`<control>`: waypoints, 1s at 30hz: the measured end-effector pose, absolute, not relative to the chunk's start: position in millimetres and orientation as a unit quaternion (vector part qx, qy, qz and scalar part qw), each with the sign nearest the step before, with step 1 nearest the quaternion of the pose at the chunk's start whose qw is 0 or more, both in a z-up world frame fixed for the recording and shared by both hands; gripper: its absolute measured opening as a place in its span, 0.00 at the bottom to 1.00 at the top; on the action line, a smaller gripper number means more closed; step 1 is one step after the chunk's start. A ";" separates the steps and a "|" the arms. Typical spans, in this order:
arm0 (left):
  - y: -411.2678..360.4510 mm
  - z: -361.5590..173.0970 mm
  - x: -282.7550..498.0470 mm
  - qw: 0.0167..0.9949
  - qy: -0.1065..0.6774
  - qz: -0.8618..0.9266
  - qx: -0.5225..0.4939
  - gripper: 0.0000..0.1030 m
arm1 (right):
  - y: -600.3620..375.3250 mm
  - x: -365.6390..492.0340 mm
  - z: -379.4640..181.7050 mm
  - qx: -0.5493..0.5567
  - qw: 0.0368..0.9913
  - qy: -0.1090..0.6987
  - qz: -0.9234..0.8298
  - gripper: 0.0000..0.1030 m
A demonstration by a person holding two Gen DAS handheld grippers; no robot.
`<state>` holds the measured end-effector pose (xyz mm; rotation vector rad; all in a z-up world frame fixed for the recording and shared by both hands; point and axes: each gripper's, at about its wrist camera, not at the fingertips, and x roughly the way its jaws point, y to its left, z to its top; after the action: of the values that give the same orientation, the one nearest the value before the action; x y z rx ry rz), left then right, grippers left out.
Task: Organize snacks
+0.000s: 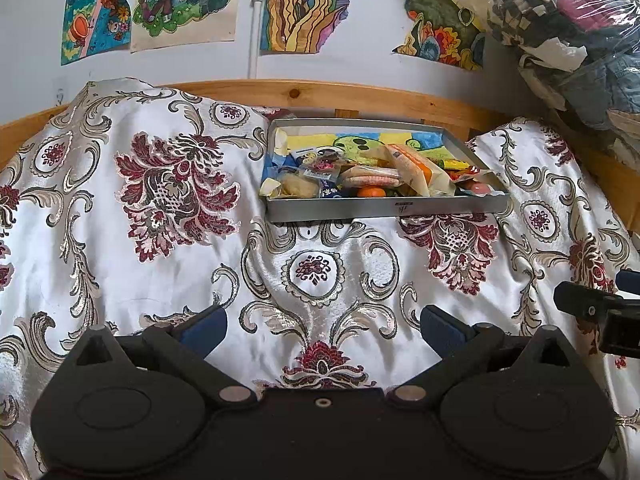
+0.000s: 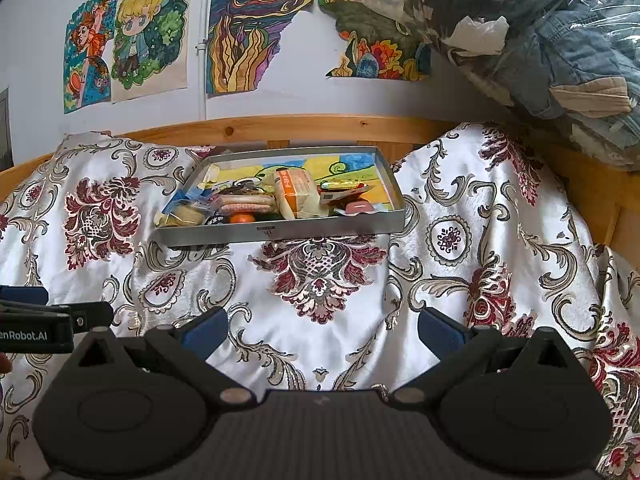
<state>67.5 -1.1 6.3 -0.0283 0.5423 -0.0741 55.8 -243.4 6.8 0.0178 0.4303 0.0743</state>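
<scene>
A shallow grey metal tray [image 1: 384, 209] [image 2: 280, 232] rests on a floral bedspread near the wooden headboard. Several wrapped snacks fill its near half: an orange-and-white packet [image 1: 412, 168] [image 2: 294, 192], pink round biscuits [image 1: 370, 178] [image 2: 246, 202], a small orange fruit [image 1: 371, 192] [image 2: 242, 218], a pale pastry [image 1: 296, 186] [image 2: 186, 214]. My left gripper [image 1: 322, 326] hovers open well short of the tray, nothing between its blue pads. My right gripper [image 2: 322, 326] is likewise open and empty, to the right of the left one. Each gripper shows at the other view's edge.
The silver-and-maroon bedspread [image 1: 160, 216] [image 2: 480, 240] lies wrinkled and bunches up on both sides of the tray. A wooden headboard [image 1: 360, 98] runs behind it. A plastic bag of folded clothes [image 1: 580, 40] [image 2: 540, 40] is piled at the back right. Coloured drawings hang on the wall.
</scene>
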 end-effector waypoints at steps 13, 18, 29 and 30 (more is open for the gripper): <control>-1.3 6.2 67.2 0.963 0.267 -0.036 -0.013 0.99 | -243.7 56.1 6.6 0.009 0.976 0.214 0.037 1.00; -1.2 6.1 67.2 0.963 0.268 -0.036 -0.014 0.99 | -243.4 55.9 6.5 0.009 0.976 0.214 0.037 1.00; -4.0 6.2 66.2 0.961 0.273 -0.051 -0.007 0.99 | -242.0 55.0 6.5 0.008 0.976 0.215 0.037 1.00; -4.7 5.5 66.2 0.960 0.275 -0.052 -0.004 0.99 | -241.4 54.9 5.6 0.007 0.976 0.215 0.038 1.00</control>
<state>66.2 -4.7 5.5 -0.0075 0.5566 -0.1049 54.9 -241.4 5.6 0.0147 0.4335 0.0758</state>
